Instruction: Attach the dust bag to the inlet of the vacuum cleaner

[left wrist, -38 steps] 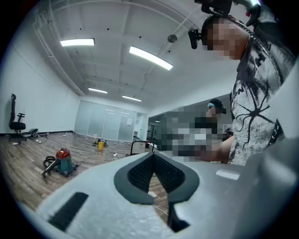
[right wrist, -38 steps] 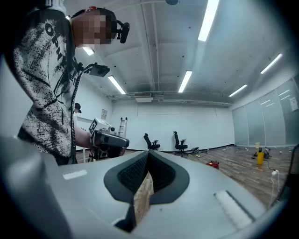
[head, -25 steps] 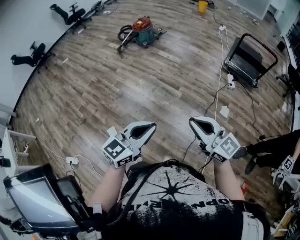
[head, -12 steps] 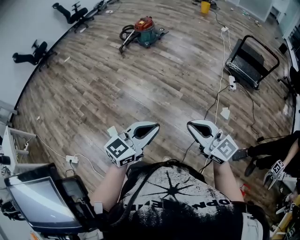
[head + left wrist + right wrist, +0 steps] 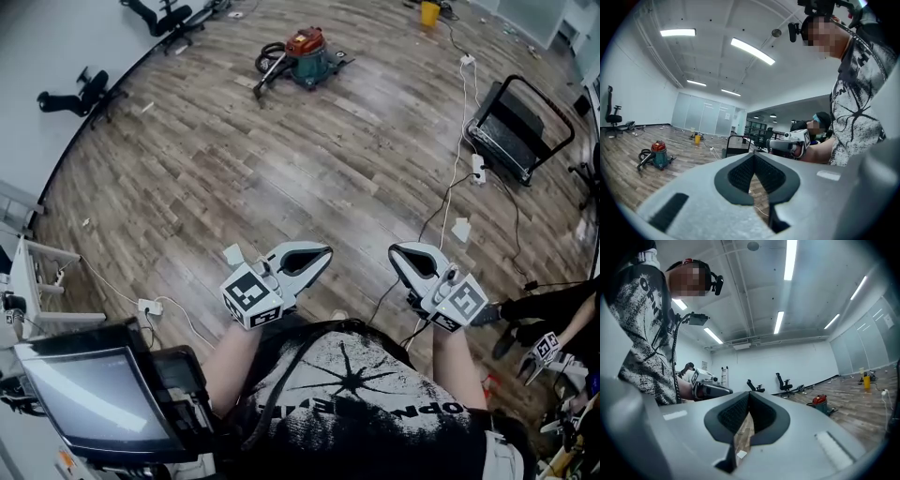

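The vacuum cleaner (image 5: pixel 307 52), a teal drum with a red top and a black hose, stands far off on the wood floor; it also shows small in the left gripper view (image 5: pixel 657 154) and the right gripper view (image 5: pixel 820 402). No dust bag is in sight. My left gripper (image 5: pixel 328 251) is held close in front of my body, shut and empty, its black pads (image 5: pixel 740 172) meeting at the tip. My right gripper (image 5: pixel 394 251) sits beside it, also shut with nothing between its pads (image 5: pixel 733 414). Both point out over the floor, well short of the vacuum.
A black folded frame (image 5: pixel 514 117) stands at the right with a white cable (image 5: pixel 459 141) running past it. A yellow bucket (image 5: pixel 430 13) is at the far end, office chairs (image 5: pixel 84 94) along the left wall, a monitor (image 5: pixel 94 398) at my left, and another person (image 5: pixel 553 309) at my right.
The head view has drifted, so the floor and vacuum sit a little further right in the picture. Both grippers stay shut and hold much the same place before my body.
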{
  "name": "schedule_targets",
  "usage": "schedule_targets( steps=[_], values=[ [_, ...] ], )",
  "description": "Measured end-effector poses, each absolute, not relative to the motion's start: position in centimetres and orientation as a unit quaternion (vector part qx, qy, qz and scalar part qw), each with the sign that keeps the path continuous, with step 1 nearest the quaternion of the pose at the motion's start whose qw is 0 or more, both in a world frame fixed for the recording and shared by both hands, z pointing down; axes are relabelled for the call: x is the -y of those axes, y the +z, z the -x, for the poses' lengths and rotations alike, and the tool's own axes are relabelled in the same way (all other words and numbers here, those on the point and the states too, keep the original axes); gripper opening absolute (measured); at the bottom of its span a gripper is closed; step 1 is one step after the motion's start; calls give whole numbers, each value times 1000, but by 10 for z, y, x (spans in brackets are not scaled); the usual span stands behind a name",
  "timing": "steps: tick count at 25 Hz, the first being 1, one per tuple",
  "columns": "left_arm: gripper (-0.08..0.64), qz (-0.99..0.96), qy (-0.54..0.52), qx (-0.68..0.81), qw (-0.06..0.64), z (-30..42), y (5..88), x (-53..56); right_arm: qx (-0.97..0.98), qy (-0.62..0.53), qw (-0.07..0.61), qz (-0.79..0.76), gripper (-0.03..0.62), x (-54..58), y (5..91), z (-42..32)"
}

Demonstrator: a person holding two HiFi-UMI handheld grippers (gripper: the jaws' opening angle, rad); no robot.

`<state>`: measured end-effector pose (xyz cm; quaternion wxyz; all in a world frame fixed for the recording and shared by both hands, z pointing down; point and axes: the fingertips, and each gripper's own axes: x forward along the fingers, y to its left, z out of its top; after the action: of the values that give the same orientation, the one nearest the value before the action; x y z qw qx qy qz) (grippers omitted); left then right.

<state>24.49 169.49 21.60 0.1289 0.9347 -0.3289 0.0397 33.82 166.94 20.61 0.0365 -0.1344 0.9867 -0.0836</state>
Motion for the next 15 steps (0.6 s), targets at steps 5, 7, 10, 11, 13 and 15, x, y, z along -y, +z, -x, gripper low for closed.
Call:
schedule_targets(
  steps=[5, 7, 10, 11, 13, 15],
  values=[
    [3, -936, 44, 320, 140, -241, 222, -1690, -985, -93, 30, 142, 3, -1665, 216, -337],
    [3, -939, 41, 308, 147, -241, 227, -1686, -984, -99, 29, 148, 3, -1659, 222, -336],
    [3, -943, 46, 293, 151, -238, 236, -1673, -978, -119, 44, 163, 3, -1646, 227, -333],
    [3, -944, 45, 290, 153, -235, 239, -1666, -977, -122, 47, 168, 3, -1641, 228, -330],
    [3, -946, 35, 280, 162, -228, 244, -1650, -976, -122, 47, 175, 3, -1630, 230, -322],
    [3, -947, 13, 268, 178, -218, 246, -1629, -976, -113, 39, 183, 3, -1618, 231, -310]
  ],
)
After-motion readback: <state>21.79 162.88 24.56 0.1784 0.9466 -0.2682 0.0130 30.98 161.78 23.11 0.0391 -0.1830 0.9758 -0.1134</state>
